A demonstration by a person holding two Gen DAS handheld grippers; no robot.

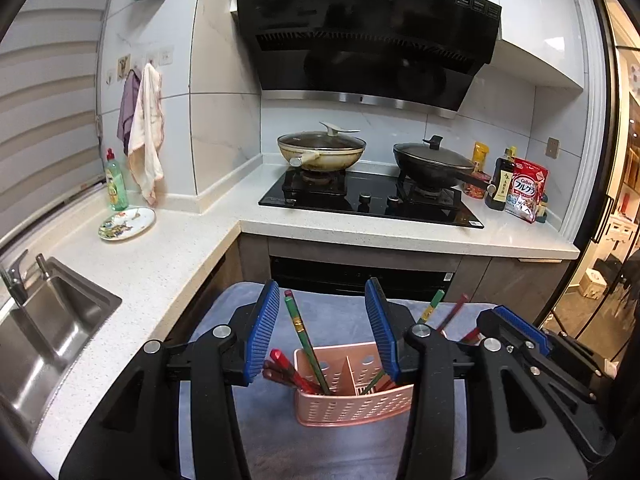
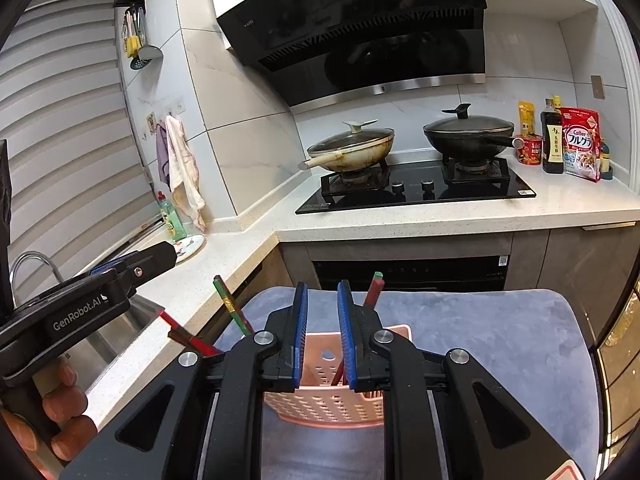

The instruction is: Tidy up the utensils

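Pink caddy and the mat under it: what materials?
Pink caddy: looks like molded plastic, matte, going by the rows of punched slots and thin divider walls. Mat: grey-blue soft fabric, probably plush or fleece, given its fuzzy nap with brushed streaks.

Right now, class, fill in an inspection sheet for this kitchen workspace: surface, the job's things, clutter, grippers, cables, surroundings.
Surface: grey mat, bare around the holder.
Job's things: pink holder with a divider; chopsticks lean in both compartments.
Clutter: nothing seen on the mat.
Grippers: left gripper open above the holder, pads clear of the chopsticks; right gripper narrowly open, nothing pressed.
Cables: nothing seen.
Surroundings: sink, plate, two lidded woks on the hob, cereal bag.
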